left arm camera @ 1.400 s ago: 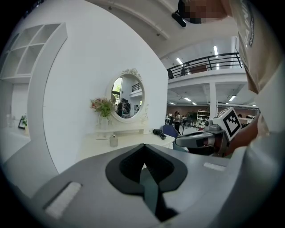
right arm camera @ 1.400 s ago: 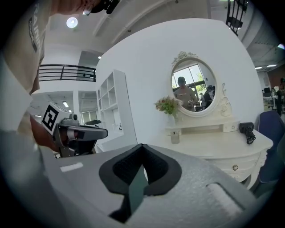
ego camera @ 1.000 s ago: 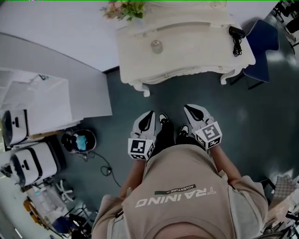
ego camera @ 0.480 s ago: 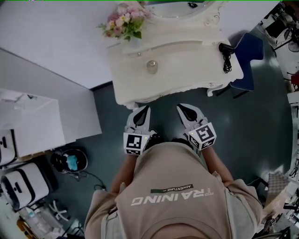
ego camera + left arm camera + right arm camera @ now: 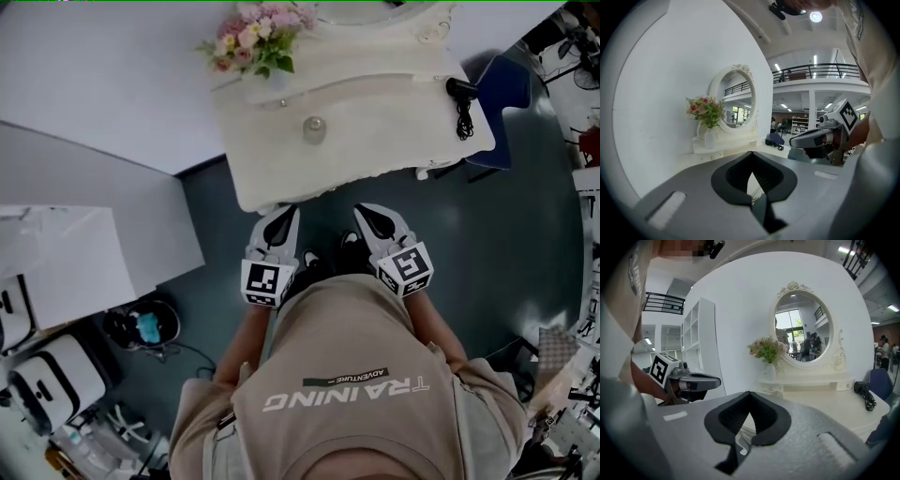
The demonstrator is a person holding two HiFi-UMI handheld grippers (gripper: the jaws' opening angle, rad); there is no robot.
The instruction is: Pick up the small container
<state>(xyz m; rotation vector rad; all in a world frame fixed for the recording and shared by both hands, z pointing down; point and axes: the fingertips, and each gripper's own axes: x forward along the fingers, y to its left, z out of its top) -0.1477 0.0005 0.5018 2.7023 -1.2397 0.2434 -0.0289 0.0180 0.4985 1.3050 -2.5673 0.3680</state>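
Observation:
The small container (image 5: 314, 128), a round, silvery lidded pot, stands near the middle of the white dressing table (image 5: 375, 141). My left gripper (image 5: 284, 214) and right gripper (image 5: 367, 212) are held side by side at the table's front edge, short of the container and pointing at it. Both are shut with nothing between the jaws. In the left gripper view the jaw tips (image 5: 751, 154) meet, and the right gripper (image 5: 820, 138) shows alongside. The right gripper view shows the same closed tips (image 5: 749, 394), with the left gripper (image 5: 693, 380) beside them.
A vase of pink flowers (image 5: 253, 33) stands at the table's back left, in front of an oval mirror (image 5: 806, 329). A black hair dryer (image 5: 462, 94) with its cord lies at the right end. A blue chair (image 5: 502, 103) stands to the right and white shelving (image 5: 56, 253) to the left.
The person has stepped toward the dressing table. Both grippers have come from over the open floor to the table's front edge, still shut.

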